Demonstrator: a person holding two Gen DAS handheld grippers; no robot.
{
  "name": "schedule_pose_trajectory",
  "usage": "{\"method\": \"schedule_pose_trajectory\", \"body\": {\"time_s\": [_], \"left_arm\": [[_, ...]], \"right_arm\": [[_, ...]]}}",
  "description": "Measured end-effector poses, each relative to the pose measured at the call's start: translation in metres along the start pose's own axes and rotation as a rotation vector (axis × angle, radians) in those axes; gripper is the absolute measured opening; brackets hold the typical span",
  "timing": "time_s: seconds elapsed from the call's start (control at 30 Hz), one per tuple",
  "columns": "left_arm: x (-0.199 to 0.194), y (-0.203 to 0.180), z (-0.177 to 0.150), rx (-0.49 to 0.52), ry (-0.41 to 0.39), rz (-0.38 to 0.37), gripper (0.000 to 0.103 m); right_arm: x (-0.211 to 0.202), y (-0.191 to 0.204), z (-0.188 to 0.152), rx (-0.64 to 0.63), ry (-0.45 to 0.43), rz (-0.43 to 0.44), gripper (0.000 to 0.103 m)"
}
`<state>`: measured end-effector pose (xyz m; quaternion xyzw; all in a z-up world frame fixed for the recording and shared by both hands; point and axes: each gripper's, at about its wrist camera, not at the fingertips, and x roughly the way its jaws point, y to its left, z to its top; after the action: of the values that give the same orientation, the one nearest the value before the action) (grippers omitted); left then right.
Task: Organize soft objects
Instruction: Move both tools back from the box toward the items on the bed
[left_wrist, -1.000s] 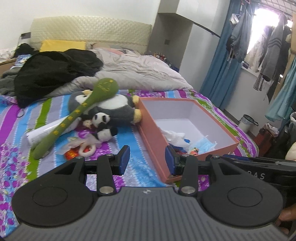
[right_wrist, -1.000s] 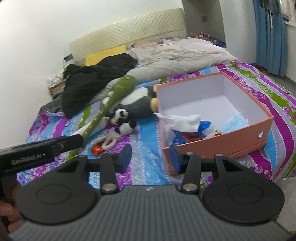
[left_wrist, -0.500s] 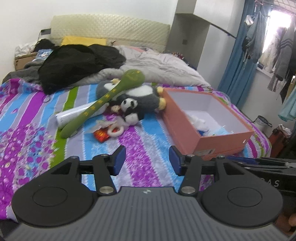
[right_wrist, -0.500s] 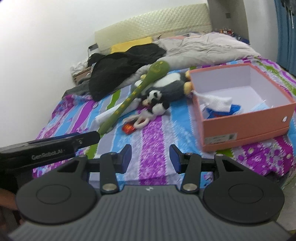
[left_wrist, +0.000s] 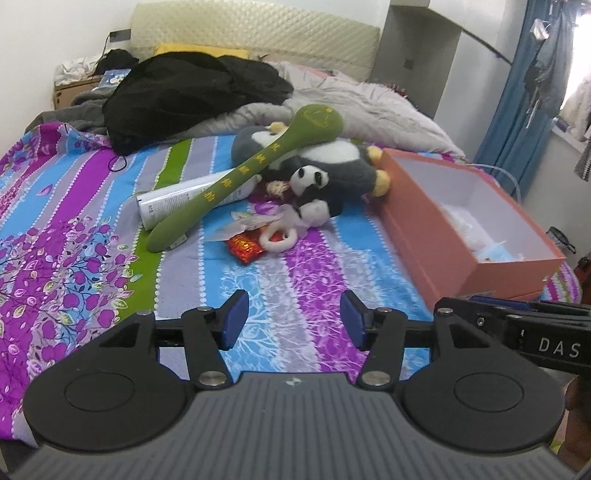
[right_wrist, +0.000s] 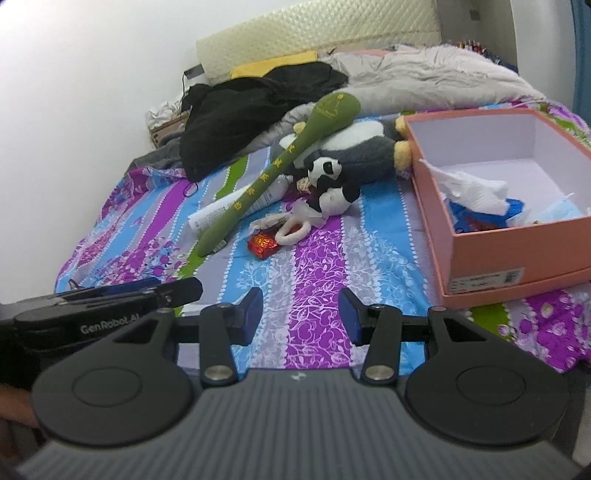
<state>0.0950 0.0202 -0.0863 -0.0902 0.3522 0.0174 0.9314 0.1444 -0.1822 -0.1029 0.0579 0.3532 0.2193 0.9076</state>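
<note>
Both grippers (left_wrist: 293, 319) (right_wrist: 301, 317) gape empty; the black-and-white plush panda (left_wrist: 314, 184) lies beside the orange box (left_wrist: 436, 236).

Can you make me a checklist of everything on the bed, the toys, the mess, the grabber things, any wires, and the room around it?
Surface: bed with a striped floral sheet, rumpled.
Job's things: green long plush lies slanted over the big grey plush; small panda plush in front of it; orange box open, beside the plush, with tissue and wrappers inside.
Clutter: white tube under the green plush; red wrapper; white ring; black clothes; grey quilt.
Grippers: left gripper open, holding nothing; right gripper open, holding nothing; both above the sheet.
Cables: thin black cord near the black clothes.
Surroundings: padded headboard, blue curtain, white wall.
</note>
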Motion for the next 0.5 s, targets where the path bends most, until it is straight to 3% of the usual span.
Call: {"method": "schedule_pose_trajectory", "body": {"time_s": [0.5], "left_arm": [[0.120,0.034,0.018,0.065,0.018,0.084,0.062]], "right_arm": [[0.115,-0.024,0.018,0.057,0.094,0.011,0.048]]}}
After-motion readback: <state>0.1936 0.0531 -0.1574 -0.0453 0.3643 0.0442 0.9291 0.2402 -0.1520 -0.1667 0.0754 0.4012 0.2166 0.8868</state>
